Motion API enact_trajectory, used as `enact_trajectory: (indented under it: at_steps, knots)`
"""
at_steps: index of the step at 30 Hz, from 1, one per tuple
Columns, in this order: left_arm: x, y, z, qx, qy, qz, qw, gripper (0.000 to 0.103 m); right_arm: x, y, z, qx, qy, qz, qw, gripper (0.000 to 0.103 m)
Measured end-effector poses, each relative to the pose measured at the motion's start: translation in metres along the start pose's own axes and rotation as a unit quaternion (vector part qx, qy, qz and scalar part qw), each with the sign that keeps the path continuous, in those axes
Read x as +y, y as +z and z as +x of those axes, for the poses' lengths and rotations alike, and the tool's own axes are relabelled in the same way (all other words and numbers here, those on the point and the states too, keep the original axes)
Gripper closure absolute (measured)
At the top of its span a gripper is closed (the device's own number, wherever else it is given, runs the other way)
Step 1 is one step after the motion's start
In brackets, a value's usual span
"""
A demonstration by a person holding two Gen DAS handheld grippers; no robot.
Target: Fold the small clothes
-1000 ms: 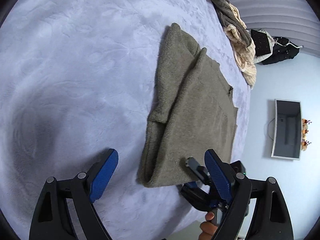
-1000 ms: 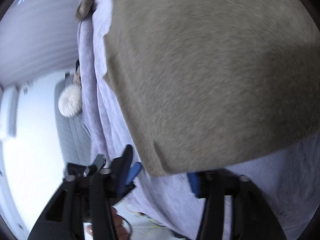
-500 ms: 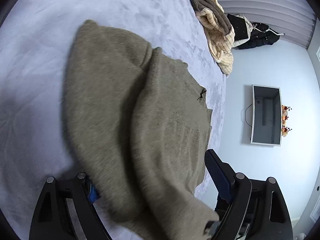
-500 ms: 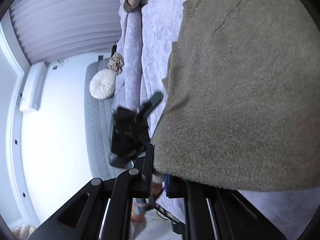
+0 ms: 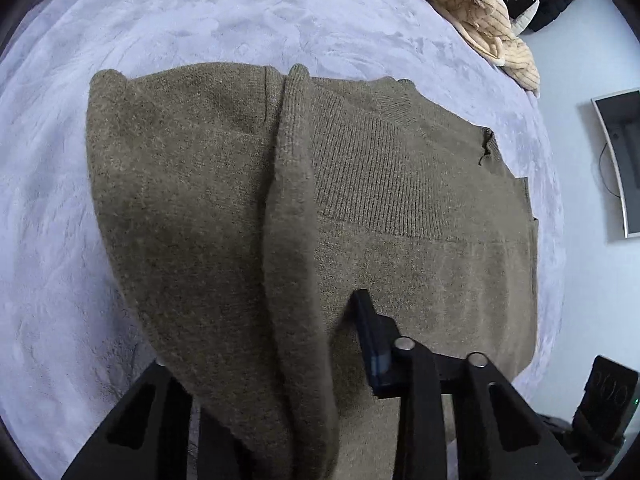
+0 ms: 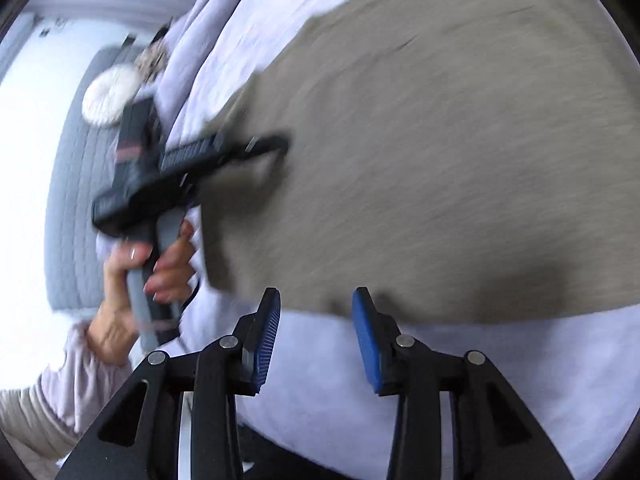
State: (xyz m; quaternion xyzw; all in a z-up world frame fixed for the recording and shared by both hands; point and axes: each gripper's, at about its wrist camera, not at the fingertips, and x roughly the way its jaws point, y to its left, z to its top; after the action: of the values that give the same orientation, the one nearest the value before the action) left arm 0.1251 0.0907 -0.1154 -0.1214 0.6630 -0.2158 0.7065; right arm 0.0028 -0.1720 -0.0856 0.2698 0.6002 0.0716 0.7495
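The left gripper (image 5: 320, 368) is closing on a thick fold of the olive-green knitted sweater (image 5: 392, 208), and the wool already fills the space between its jaws. The right gripper (image 6: 316, 320) is opening, with nothing between its blue pads (image 6: 366, 340); it hangs just off the near hem. The sweater lies half folded near the edge of the pale lilac plush bedspread (image 5: 168, 20).

I think the risk is a bunched grip: the left jaws may catch several layers, so the fold drags crooked or slides toward the bed edge.

Only the right wrist view shows the person's hand (image 6: 160, 264) on the left handle. Only the left wrist view shows the ribbed band and the cream and brown clothes (image 5: 472, 4) at the far corner.
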Motion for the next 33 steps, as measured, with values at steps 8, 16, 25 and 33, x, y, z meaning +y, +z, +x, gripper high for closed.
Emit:
enact_trajectory:
  at_steps: [8,16,25,33]
  knots:
    - [-0.042,-0.004,-0.046,-0.055,-0.066,0.008,0.9963,0.086,-0.071,0.002,0.004,0.019,-0.046,0.037,0.998,0.097]
    - [-0.147,0.006,-0.065,-0.08,-0.096,0.06,0.9903,0.086,-0.093,-0.011,-0.02,0.015,-0.003,0.044,0.999,0.097]
    - [-0.282,-0.004,0.011,-0.047,-0.013,0.162,0.9855,0.086,-0.16,-0.018,-0.069,-0.029,0.067,0.106,0.992,0.09]
    - [-0.334,-0.04,0.106,-0.031,0.165,0.271,0.9478,0.085,-0.219,-0.03,-0.095,-0.041,0.085,0.158,0.983,0.09]
